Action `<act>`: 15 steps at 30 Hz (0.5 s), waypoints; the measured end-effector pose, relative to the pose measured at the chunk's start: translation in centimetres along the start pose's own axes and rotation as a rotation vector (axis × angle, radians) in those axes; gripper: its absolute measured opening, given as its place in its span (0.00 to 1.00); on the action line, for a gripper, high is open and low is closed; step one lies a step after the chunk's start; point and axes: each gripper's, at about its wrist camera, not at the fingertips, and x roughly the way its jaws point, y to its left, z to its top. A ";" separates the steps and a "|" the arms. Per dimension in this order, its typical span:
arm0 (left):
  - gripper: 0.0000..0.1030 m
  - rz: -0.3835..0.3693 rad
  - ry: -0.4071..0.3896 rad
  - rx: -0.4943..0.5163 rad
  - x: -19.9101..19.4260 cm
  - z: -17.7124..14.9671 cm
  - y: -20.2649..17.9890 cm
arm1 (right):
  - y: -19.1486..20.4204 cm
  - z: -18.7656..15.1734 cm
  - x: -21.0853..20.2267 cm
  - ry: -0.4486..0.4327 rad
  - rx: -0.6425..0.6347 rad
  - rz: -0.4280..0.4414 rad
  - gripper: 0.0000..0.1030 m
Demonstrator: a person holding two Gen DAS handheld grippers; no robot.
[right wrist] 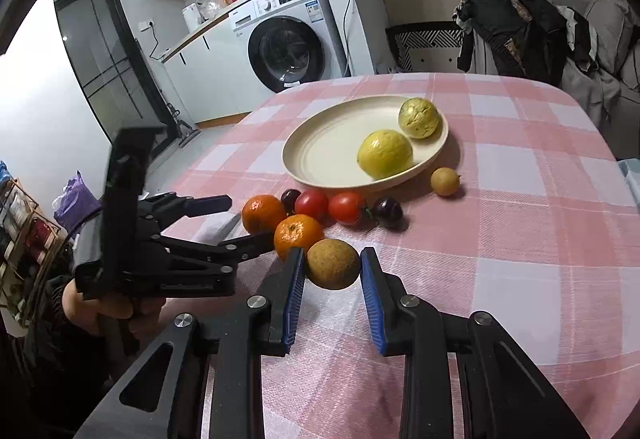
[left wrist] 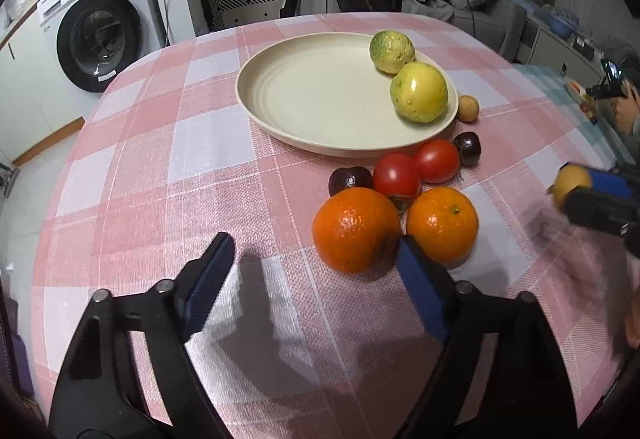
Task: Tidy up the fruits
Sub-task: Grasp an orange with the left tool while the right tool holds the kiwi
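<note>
right gripper [right wrist: 332, 273]: clamped on a small brown fruit [right wrist: 333, 263], just off the table's near edge
left gripper [left wrist: 314, 267]: spread wide, nothing in it, right by the two oranges [left wrist: 356, 230]
plate [left wrist: 304, 95]: mid-table, two yellow-green fruits [left wrist: 419, 92] on its right rim
tomatoes [left wrist: 416, 169]: between plate and oranges

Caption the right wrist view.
Right gripper holds a small round brown fruit above the checked tablecloth; two yellow-green fruits on the cream plate.

Woven checked cloth [left wrist: 200, 143], matt plate [left wrist: 320, 107], glossy tomatoes [left wrist: 436, 161], dimpled oranges [left wrist: 356, 231]
</note>
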 end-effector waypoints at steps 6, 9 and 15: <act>0.42 -0.065 0.002 -0.002 0.3 0.2 -0.2 | -0.8 -0.1 0.0 0.006 0.018 -0.013 0.28; 0.37 -0.065 -0.004 0.004 0.2 0.2 -0.3 | -1.1 -0.2 0.2 0.014 0.026 -0.019 0.28; 0.37 -0.093 -0.025 0.010 -0.7 -0.6 -0.2 | -1.1 -0.4 0.6 0.022 0.024 -0.026 0.28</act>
